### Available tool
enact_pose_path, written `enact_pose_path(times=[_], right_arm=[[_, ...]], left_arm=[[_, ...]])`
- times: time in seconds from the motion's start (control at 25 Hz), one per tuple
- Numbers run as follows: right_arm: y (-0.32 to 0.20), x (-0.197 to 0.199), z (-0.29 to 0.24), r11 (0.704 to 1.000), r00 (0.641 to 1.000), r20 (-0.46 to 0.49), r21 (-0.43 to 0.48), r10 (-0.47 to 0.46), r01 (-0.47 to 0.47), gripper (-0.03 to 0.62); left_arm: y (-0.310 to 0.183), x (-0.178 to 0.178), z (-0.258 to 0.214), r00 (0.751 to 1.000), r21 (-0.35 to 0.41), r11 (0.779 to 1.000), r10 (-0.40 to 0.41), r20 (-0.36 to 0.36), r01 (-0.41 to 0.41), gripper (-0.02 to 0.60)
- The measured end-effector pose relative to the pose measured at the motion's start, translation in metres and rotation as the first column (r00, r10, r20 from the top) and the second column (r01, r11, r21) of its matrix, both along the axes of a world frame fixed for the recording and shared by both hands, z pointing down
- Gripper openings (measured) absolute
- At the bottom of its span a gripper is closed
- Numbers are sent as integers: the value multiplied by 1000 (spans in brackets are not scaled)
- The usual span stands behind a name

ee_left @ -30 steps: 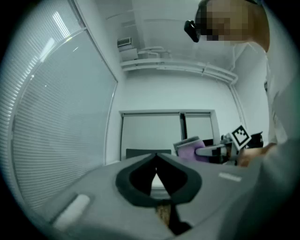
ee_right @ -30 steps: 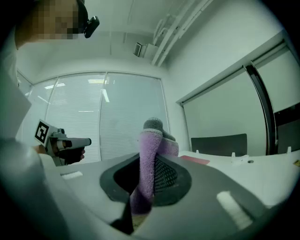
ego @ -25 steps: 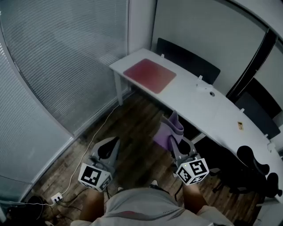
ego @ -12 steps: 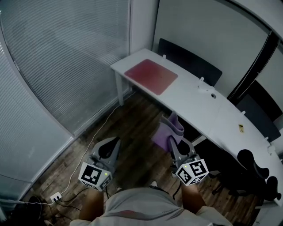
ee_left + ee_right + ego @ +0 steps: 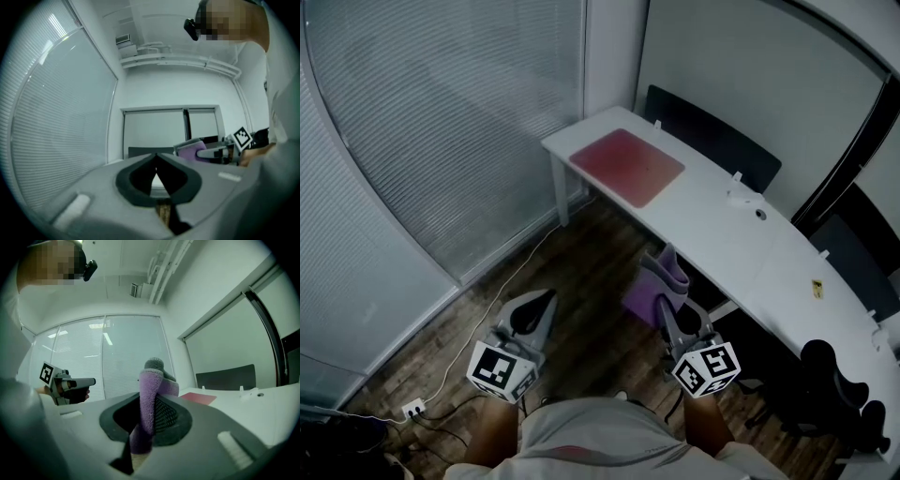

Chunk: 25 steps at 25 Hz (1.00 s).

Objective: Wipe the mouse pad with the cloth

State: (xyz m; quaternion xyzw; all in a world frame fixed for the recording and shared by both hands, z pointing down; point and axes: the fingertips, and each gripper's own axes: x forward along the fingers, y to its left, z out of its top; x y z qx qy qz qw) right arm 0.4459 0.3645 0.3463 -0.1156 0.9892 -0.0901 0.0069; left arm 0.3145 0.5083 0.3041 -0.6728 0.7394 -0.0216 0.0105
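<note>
A red mouse pad (image 5: 627, 167) lies flat on the far left end of a long white desk (image 5: 741, 246); it shows as a thin red strip (image 5: 198, 398) in the right gripper view. My right gripper (image 5: 667, 298) is shut on a purple cloth (image 5: 658, 282), which stands up between the jaws (image 5: 149, 401). It hovers over the wooden floor, well short of the desk. My left gripper (image 5: 540, 304) is shut with nothing in it, level with the right one and left of it.
Window blinds (image 5: 441, 131) fill the left side. A dark chair (image 5: 712, 136) stands behind the desk. A small white object (image 5: 741, 195) rests on the desk. A white cable (image 5: 492, 305) runs over the floor to a power strip (image 5: 412, 409). More dark chairs (image 5: 836, 380) crowd the lower right.
The view has shifted: the desk and mouse pad sit slightly further right and lower in the head view. Both grippers keep their pose, the cloth still held.
</note>
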Motion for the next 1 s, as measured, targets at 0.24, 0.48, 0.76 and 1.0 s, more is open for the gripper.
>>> enact_pose_path(times=[0.24,0.48,0.76,1.0], right_arm=[[-42,20,29,996,999,-20,-75,-45,43,52],[-70,9,53,988,996,-30,-133,-87,82,52],[-118,-24,66,989,997,-57,-141,-49,40,52],[-145,-93,68,992,993,-117,-121,16,-31,52]], left_arm=[[-36,27,21,999,-43,998,-38,-9,37,2],[-64,24,39,998,-96,993,-69,-16,67,2],[-112,-28,49,998,-82,995,-55,-44,51,2],[-140,-105,55,999,-70,998,3,-51,-7,2]])
